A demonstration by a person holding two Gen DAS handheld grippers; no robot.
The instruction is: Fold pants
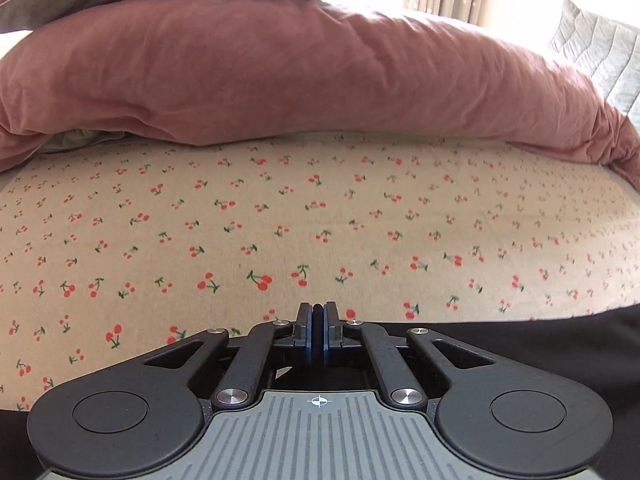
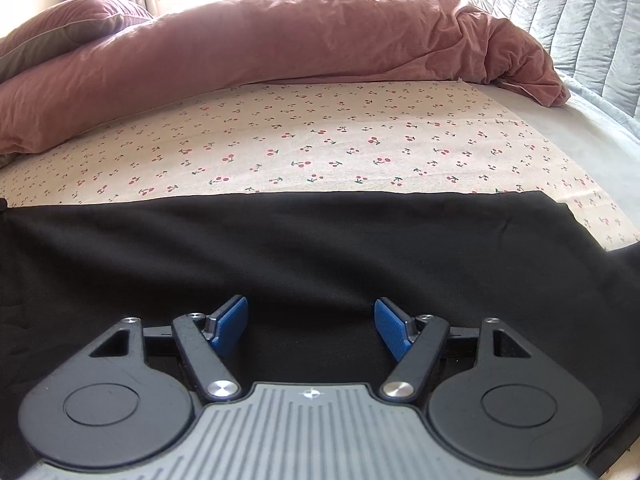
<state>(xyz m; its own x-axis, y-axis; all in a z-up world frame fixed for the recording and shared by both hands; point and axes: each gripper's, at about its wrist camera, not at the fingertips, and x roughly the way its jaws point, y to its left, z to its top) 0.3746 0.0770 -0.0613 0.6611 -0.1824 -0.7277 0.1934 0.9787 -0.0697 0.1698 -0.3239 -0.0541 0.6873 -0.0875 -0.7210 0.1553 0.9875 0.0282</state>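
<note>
Cherry-print bedsheet (image 1: 280,216) under a pink duvet (image 1: 280,72). My left gripper (image 1: 319,320) is clenched on a thin black edge of the pants (image 2: 280,248), barely visible there. Right view shows them spread flat, my right gripper (image 2: 311,322) released above.

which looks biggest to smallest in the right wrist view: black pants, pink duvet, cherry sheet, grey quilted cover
1. black pants, though nearest the camera
2. pink duvet
3. cherry sheet, close to the duvet, so unsure
4. grey quilted cover
</note>
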